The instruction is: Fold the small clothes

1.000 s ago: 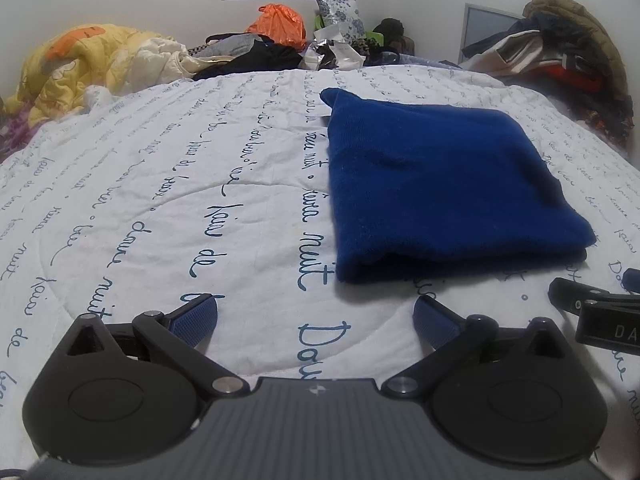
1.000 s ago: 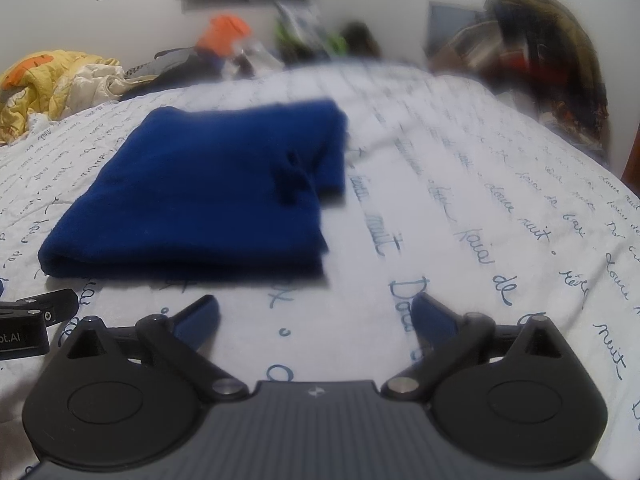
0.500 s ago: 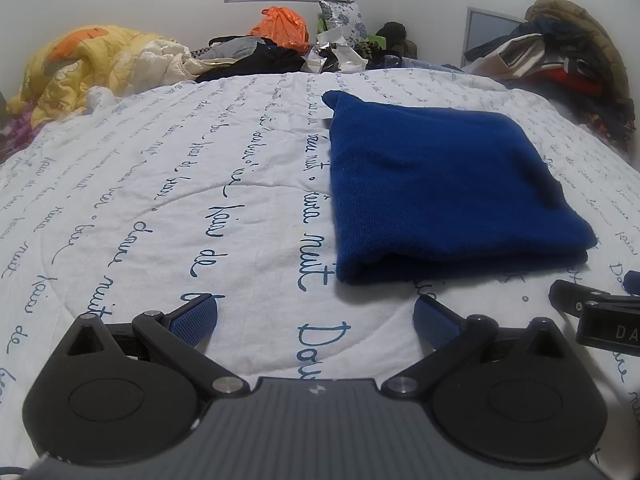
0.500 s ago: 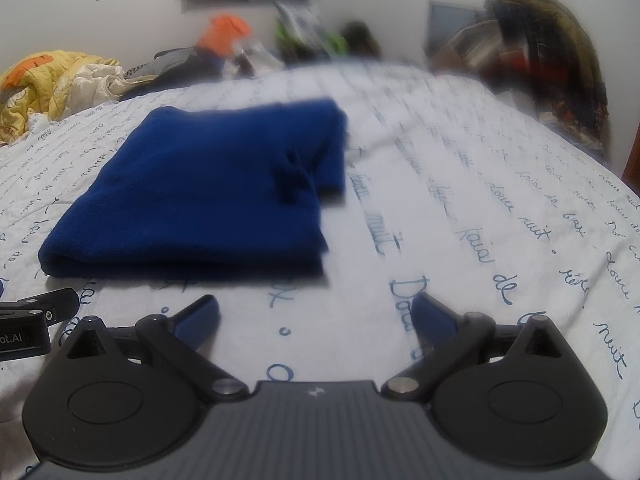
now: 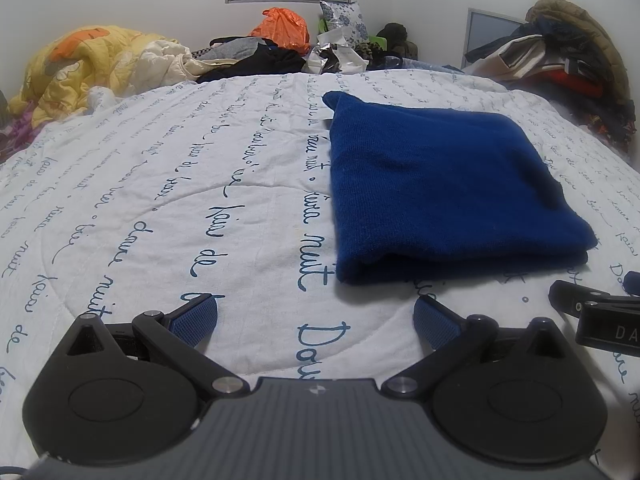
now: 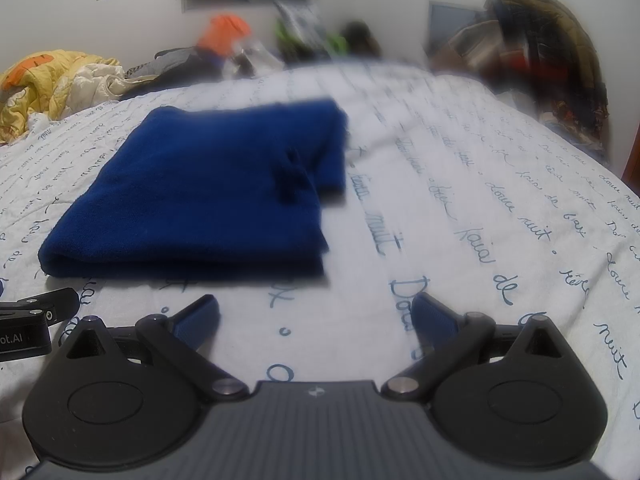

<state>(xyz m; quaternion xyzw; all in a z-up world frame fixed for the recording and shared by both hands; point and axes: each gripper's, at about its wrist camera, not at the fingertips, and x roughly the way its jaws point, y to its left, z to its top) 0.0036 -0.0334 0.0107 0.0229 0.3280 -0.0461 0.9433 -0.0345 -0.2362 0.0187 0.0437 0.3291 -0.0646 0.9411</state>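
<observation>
A dark blue knitted garment [image 5: 440,188] lies folded in a flat rectangle on the white bedspread [image 5: 160,208] with blue script. In the left wrist view it lies ahead and to the right; in the right wrist view the garment [image 6: 208,196] lies ahead and to the left. My left gripper [image 5: 316,316] is open and empty, low over the bedspread, short of the garment's near edge. My right gripper [image 6: 316,316] is open and empty, just short of the garment's near right corner. Each gripper's side shows at the edge of the other's view.
A yellow and orange quilt [image 5: 92,64] is heaped at the far left. Loose clothes and an orange bag [image 5: 284,32] lie along the far edge of the bed. A pile of coats [image 5: 568,56] stands at the far right, by the wall.
Both grippers stay open and nearly still. The left wrist view has tilted down very slightly. The garment has not moved.
</observation>
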